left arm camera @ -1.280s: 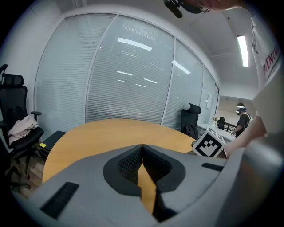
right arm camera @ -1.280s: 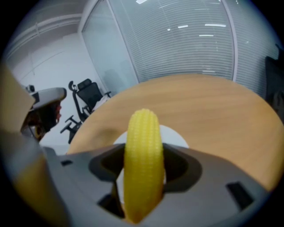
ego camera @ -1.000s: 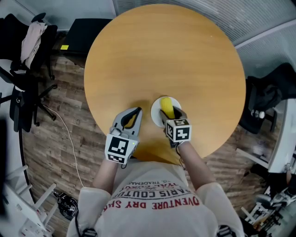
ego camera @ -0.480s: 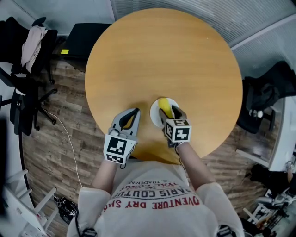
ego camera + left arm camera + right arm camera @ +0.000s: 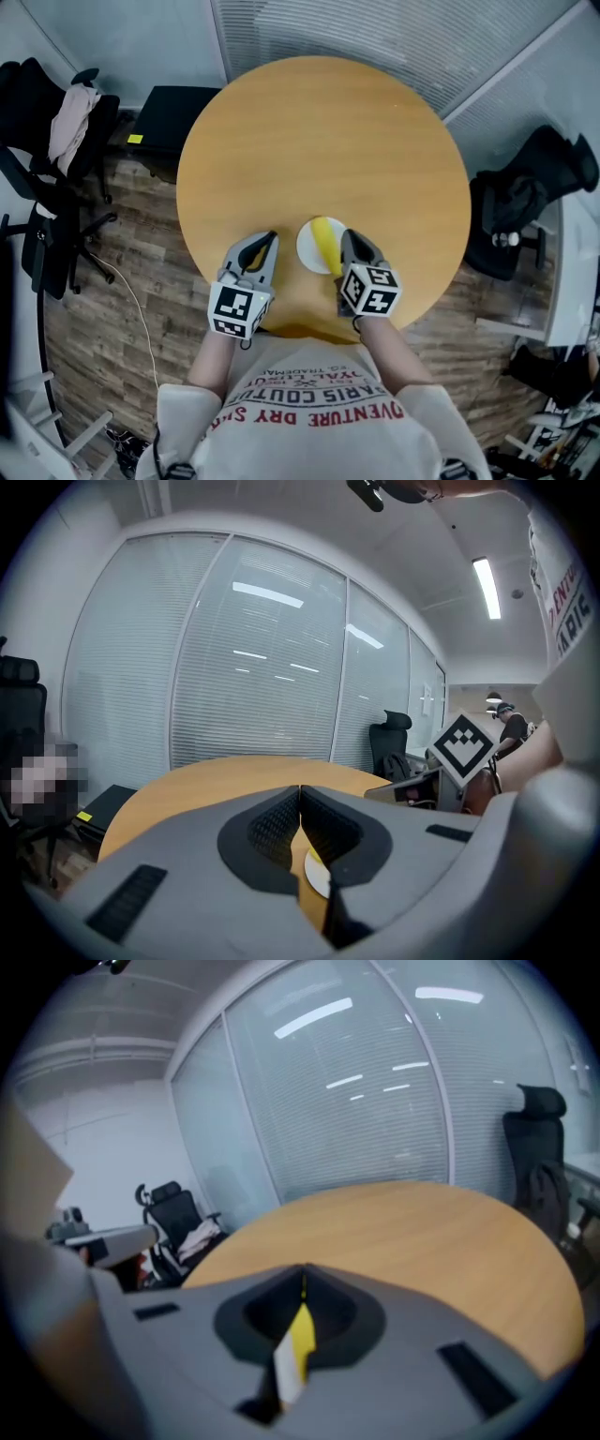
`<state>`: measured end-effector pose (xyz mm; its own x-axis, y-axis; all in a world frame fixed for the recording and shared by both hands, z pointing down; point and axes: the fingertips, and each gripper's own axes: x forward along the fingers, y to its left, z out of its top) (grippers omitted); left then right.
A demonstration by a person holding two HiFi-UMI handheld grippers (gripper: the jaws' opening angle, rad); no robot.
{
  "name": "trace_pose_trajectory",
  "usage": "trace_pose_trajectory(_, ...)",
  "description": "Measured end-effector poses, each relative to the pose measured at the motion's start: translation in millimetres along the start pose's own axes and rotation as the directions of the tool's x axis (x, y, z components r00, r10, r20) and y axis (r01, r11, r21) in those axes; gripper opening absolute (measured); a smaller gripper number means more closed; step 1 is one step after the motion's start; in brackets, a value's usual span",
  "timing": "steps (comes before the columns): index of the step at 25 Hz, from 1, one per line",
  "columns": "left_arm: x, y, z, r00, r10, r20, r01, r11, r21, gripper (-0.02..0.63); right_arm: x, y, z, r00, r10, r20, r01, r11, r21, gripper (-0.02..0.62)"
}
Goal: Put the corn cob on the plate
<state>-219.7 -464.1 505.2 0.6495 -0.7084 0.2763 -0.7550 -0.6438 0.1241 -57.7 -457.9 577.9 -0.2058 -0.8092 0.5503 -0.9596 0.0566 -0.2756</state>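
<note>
A yellow corn cob [image 5: 326,246] lies on a small white plate [image 5: 307,247] near the front edge of the round wooden table [image 5: 319,141]. My right gripper [image 5: 347,234] hangs above the plate's right side, shut and empty. In the right gripper view its jaws [image 5: 303,1269] meet, with the corn cob [image 5: 302,1335] and plate [image 5: 284,1372] showing below through the gap. My left gripper [image 5: 272,234] hovers left of the plate, shut on nothing. In the left gripper view its jaws [image 5: 300,787] are closed, and a sliver of the plate [image 5: 317,876] shows beneath.
Black office chairs [image 5: 47,169] stand on the floor at the left, one draped with clothing. Another dark chair [image 5: 525,197] stands at the right. A black box [image 5: 173,94] sits on the floor behind the table. Blinds and glass walls [image 5: 262,658] ring the room.
The right gripper let go of the corn cob on the plate, rose and drew back toward me, and its jaws closed. The left gripper rose a little.
</note>
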Motion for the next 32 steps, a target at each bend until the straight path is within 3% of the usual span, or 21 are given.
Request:
trace_pose_trajectory(12,2.0,-13.8,60.5,0.994,-0.025,0.109,0.017,0.997,0.072,0.035,-56.7,13.0,71.3,0.972,0.032,0.233,0.010,0.985,-0.173,0.029)
trace_pose_trajectory(20,0.7,-10.9,86.7,0.988,-0.011,0.156,-0.005,0.995,0.103,0.035,-71.5,23.4,80.5,0.961,0.076,0.265,-0.022,0.979,-0.201,0.029)
trace_pose_trajectory(25,0.1,-9.0,79.6,0.990,-0.001,0.144,-0.013,0.995,0.095,0.035,-75.7,25.1,80.4,0.958,0.079,0.277,-0.007,0.968,-0.252,0.028)
trace_pose_trajectory(32,2.1,-9.5,72.9,0.992,-0.007,0.124,-0.005,0.995,0.096,0.035,-71.9,21.8,76.2,0.961,0.070,0.267,-0.002,0.969,-0.247,0.028)
